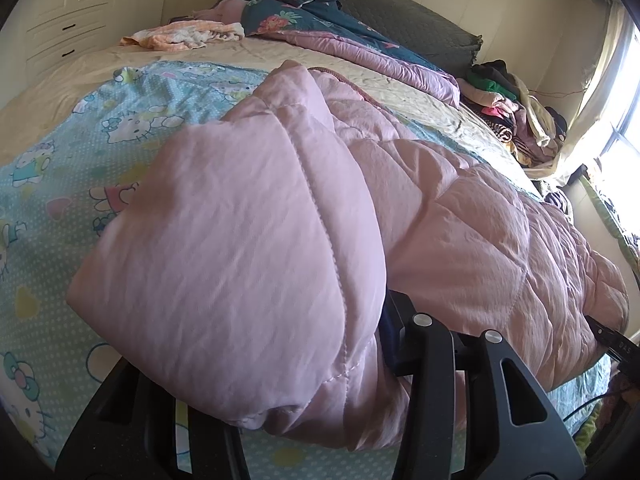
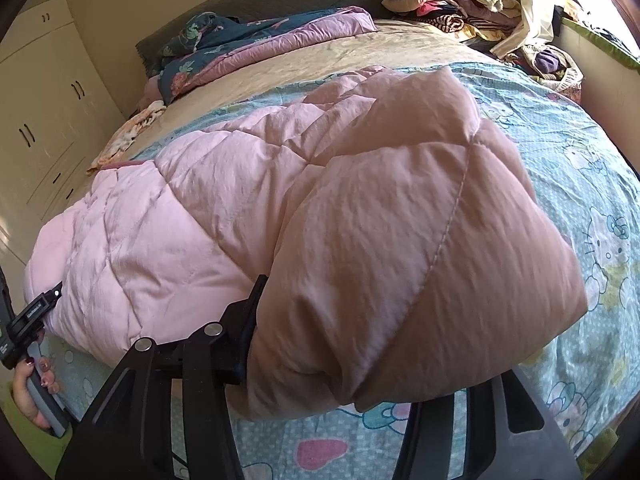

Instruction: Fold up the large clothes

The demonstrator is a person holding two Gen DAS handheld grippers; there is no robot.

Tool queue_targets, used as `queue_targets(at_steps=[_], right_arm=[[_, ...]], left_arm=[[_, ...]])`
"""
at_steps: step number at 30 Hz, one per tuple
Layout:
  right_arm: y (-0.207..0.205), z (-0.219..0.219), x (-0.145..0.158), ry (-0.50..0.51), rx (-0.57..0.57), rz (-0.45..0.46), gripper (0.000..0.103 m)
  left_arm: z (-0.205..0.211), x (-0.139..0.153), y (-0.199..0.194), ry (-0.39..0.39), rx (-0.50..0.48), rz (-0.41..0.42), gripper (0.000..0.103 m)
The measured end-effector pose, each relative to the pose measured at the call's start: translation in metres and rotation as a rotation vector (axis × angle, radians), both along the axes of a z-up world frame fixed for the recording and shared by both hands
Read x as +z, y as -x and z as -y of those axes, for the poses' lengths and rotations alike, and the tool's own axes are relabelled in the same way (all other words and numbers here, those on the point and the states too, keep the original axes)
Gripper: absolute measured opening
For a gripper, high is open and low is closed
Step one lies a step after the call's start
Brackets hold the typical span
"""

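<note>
A large pink quilted padded coat [image 1: 248,248] lies across the bed on a light blue Hello Kitty sheet [image 1: 60,168]. It also fills the right wrist view [image 2: 360,220]. My left gripper [image 1: 320,380] is shut on one end of the coat; the bunched fabric covers the left finger and most of the gap. My right gripper [image 2: 340,360] is shut on the other end, its right finger hidden under the fabric. The left gripper and the hand holding it show at the left edge of the right wrist view [image 2: 28,320].
A beige bedspread [image 1: 192,56] covers the bed. A purple and teal quilt [image 1: 320,28] lies by the dark headboard [image 1: 400,12]. A pile of clothes [image 1: 516,116] sits at the bed's far corner by the window. White wardrobe doors [image 2: 44,120] stand beside the bed.
</note>
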State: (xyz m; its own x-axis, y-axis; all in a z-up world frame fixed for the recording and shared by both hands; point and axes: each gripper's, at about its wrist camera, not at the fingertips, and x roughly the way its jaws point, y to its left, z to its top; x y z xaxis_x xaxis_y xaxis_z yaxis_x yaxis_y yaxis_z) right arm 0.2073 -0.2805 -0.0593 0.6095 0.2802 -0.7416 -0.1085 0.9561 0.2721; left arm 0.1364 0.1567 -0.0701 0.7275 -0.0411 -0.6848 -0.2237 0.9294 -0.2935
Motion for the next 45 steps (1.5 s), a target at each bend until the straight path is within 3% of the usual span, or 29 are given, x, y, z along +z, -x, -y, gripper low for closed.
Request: queue_targets(at_steps=[6,10,14,17,22,39,45], right_arm=[[0.012,0.009,0.007,-0.03,-0.005,-0.014,0.08],[0.034,0.013,0.021,-0.006,0.02,0.012,0.087],[0.063,0.014,0.038,0.051,0.03,0.091,0.099],[0.079,0.011,0.051,0.079,0.048,0.153,0.099],[0.096,0.005,0.065,0.092,0.068,0.217,0.099],[0.199,-0.037,0.111,0.096,0.178,0.486,0.099],[0.23,-0.048,0.094,0.102,0.179,0.462,0.099]], left_arm=[[0.001,0.0,0.001,0.009,0.004,-0.006,0.038],[0.001,0.003,0.007,0.011,0.009,-0.014,0.043],[0.002,0.01,0.019,0.007,0.011,-0.024,0.063],[0.004,0.016,0.03,-0.006,0.009,-0.023,0.08],[0.011,0.03,0.056,-0.01,-0.002,-0.001,0.093],[0.074,0.075,0.132,-0.079,-0.11,0.139,0.094],[0.102,0.068,0.15,-0.1,-0.169,0.144,0.094]])
